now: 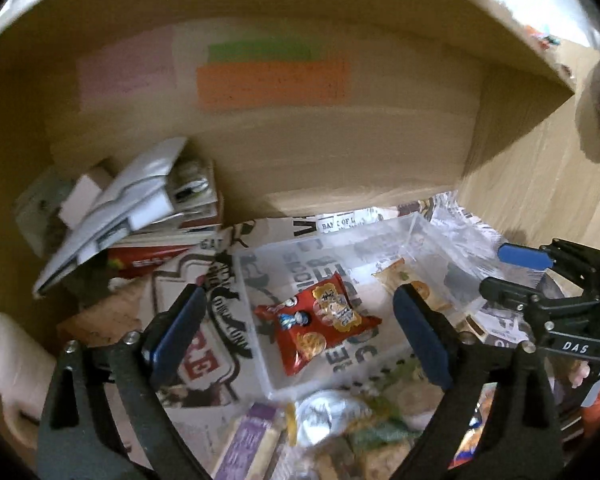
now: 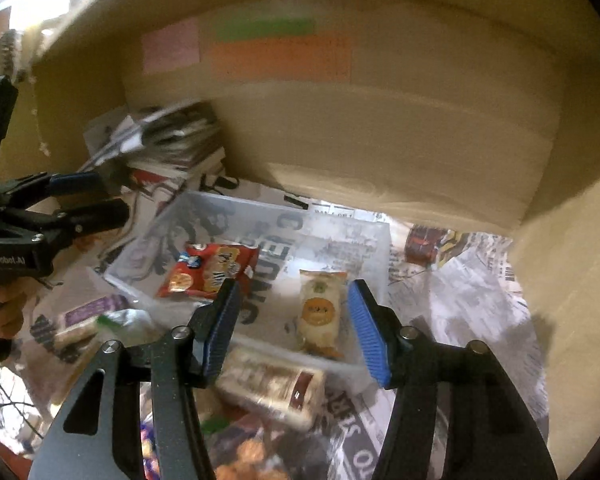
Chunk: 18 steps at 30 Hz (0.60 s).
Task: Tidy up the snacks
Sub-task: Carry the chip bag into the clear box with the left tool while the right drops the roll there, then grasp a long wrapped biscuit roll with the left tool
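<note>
1. Newspaper (image 2: pixel 472 304) covers the floor of a wooden alcove, and pink, green and orange paper notes (image 1: pixel 272 80) are stuck on its back wall.
2. On the newspaper sits a clear plastic bin (image 2: pixel 380 256) with low walls.
3. Inside the bin, toward its left side, a red snack bag (image 1: pixel 320 320) lies flat.
4. Also inside the bin, to the right and apart from the red one, a pale snack packet (image 2: pixel 320 312) with an orange round label lies lengthwise.
5. My left gripper (image 1: pixel 300 344) hovers over the bin with its blue-padded fingers spread wide, grasping nothing; the red bag shows between them.
6. My right gripper (image 2: pixel 296 328) is likewise released, fingers wide apart and holding nothing, with the pale packet seen between them below.
7. Just outside the near wall of the bin lies a clear-wrapped biscuit pack (image 2: pixel 272 392) with a brown label.
8. More loose snacks are piled in front of the bin, among them a purple packet (image 1: pixel 248 440) and a silvery bag (image 1: pixel 324 416); the blur hides their details.
9. To the left, against the back wall, a stack of books and papers (image 1: pixel 140 208) leans untidily.
</note>
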Motion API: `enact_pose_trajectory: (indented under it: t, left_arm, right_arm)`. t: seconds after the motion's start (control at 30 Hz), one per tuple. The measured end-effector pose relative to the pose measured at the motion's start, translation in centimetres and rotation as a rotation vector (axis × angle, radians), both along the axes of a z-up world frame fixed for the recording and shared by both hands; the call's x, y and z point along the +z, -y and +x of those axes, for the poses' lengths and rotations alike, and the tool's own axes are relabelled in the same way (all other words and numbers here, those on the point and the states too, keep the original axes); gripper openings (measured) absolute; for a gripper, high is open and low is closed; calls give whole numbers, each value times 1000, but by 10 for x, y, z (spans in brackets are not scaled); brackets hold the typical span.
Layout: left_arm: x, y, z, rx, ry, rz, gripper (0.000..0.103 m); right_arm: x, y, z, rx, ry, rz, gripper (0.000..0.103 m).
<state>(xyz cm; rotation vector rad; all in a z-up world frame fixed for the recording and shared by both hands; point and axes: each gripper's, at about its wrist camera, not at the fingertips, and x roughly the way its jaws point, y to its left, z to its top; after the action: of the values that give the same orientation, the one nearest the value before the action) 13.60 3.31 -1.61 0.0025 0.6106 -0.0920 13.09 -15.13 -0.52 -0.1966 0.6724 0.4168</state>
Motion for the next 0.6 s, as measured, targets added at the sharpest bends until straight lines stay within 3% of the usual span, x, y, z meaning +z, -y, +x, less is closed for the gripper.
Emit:
enact_pose_trajectory:
  t: [0.2,0.37,0.6]
  left_arm:
    - [-3,-7,-42,28,20,-5,97]
    - [-22,-6,-70,47,10,20,97]
    - [-53,2,-93,67,-35,25,97]
  right_arm:
    - [4,4,-37,8,32,18,54]
    - [-5,11,-61,3,28,25,59]
    - [-33,24,-80,-24,-46,35,59]
